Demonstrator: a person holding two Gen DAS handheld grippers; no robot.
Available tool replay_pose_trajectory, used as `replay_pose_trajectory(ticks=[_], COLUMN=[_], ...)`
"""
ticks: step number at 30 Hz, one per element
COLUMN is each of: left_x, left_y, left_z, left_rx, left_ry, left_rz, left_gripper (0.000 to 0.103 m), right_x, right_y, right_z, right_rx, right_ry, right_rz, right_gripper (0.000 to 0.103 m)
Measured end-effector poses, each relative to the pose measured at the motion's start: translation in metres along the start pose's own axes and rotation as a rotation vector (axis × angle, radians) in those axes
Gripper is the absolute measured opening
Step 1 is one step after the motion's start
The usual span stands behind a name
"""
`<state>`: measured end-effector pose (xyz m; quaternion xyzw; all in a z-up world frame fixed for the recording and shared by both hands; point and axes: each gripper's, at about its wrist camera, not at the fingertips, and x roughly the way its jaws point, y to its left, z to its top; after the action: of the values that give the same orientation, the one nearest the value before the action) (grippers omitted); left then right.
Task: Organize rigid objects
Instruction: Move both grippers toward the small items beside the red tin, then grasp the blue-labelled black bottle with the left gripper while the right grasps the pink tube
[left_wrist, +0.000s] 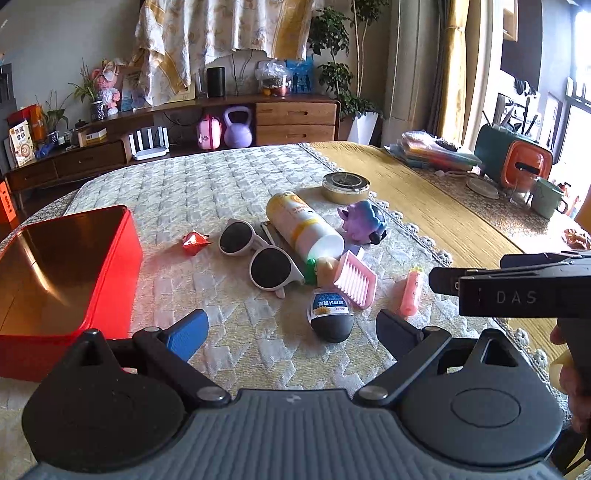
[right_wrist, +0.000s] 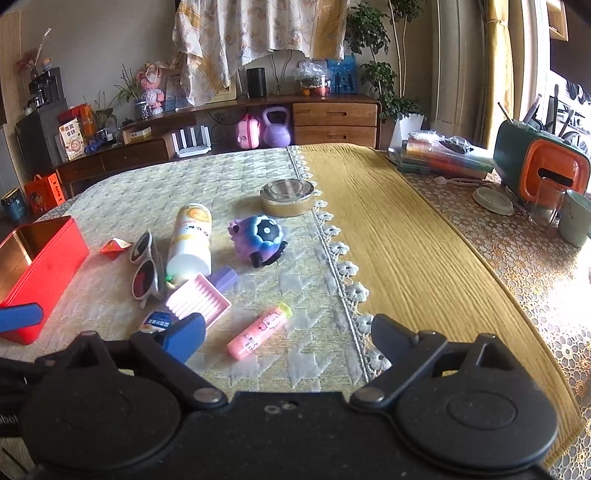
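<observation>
Sorting has not visibly begun: the red tin box (left_wrist: 70, 269) sits open and empty at the left of the quilted cloth (left_wrist: 207, 184), with the clutter well apart to its right. Items in the pile: white sunglasses (left_wrist: 255, 254), a white-and-yellow bottle (left_wrist: 303, 225) lying on its side, a pink comb tray (left_wrist: 355, 279), a dark-capped tube (left_wrist: 330, 317), a pink stick (right_wrist: 258, 330), a purple-blue toy (right_wrist: 260, 238), a round metal tin (right_wrist: 287, 196) and a red wrapper (left_wrist: 195, 242).

Handling judgement: all look light and stiff. The bottle is smooth and round, likely to roll or slip, so grip across its middle. The sunglasses are the fragile item; take them at the bridge, not the lenses. The pink stick lies alone and clear, the easiest first pick, pinched across its width.

Left gripper (left_wrist: 291, 328): jaws spread wide, nothing between them, above the cloth near the dark-capped tube.

Right gripper (right_wrist: 288, 332): jaws spread wide, empty, with the pink stick lying on the cloth between the fingers and untouched.
</observation>
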<state>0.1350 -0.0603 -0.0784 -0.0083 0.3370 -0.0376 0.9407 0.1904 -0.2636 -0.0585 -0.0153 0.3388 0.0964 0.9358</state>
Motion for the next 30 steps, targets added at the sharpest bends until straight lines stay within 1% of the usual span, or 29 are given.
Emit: replay_pose_trajectory(ticks=[1,5,9,12,15,16,17,21,22,23,24,26,27,29,30], left_x=[0.005,0.026,0.045,0.056,0.064,0.065,0.066,0.070,0.070,0.070,0.070,0.070,0.070,0.070,0.070], left_y=[-0.002,-0.009,-0.012,-0.013,-0.012,-0.013,-0.013,-0.014,-0.014,-0.015,-0.015,-0.016,-0.016,-0.017,-0.018], left_z=[0.000,0.000,-0.002,-0.003,-0.003,-0.003,-0.002,0.000,0.001,0.001,0.002,0.004,0.005,0.007,0.008], left_rx=[0.006,0.049,0.088,0.087,0.081,0.085,0.088,0.074,0.071,0.074,0.079,0.083,0.082,0.085,0.087], left_ry=[0.007,0.013,0.028,0.055,0.073,0.073,0.074,0.079,0.078,0.075,0.074,0.073,0.073,0.074,0.075], left_rz=[-0.002,0.012,0.035,0.034,0.026,0.024,0.016,-0.005,-0.010,-0.013,-0.020,-0.038,-0.044,-0.052,-0.053], left_gripper=[0.098,0.098,0.098,0.098,0.097,0.095,0.089,0.079,0.075,0.069,0.065,0.053,0.051,0.040,0.040], right_x=[0.006,0.024,0.040,0.047,0.053,0.054,0.055,0.056,0.056,0.055,0.055,0.053,0.052,0.049,0.048], right_y=[0.000,0.005,0.009,0.010,0.010,0.010,0.010,0.008,0.007,0.006,0.006,0.007,0.008,0.009,0.009], right_z=[0.002,0.006,0.007,0.007,0.006,0.005,0.005,0.005,0.006,0.006,0.006,0.005,0.004,0.003,0.002], right_rx=[0.002,-0.017,-0.046,-0.053,-0.045,-0.043,-0.041,-0.029,-0.020,-0.014,-0.012,-0.014,-0.016,-0.019,-0.020], right_ry=[0.010,0.038,0.073,0.090,0.112,0.118,0.123,0.121,0.120,0.119,0.119,0.118,0.118,0.116,0.115], right_rz=[0.003,0.010,0.011,0.014,0.031,0.033,0.035,0.039,0.041,0.041,0.041,0.042,0.041,0.042,0.044], right_gripper=[0.091,0.089,0.080,0.077,0.070,0.066,0.065,0.057,0.054,0.053,0.049,0.041,0.037,0.032,0.028])
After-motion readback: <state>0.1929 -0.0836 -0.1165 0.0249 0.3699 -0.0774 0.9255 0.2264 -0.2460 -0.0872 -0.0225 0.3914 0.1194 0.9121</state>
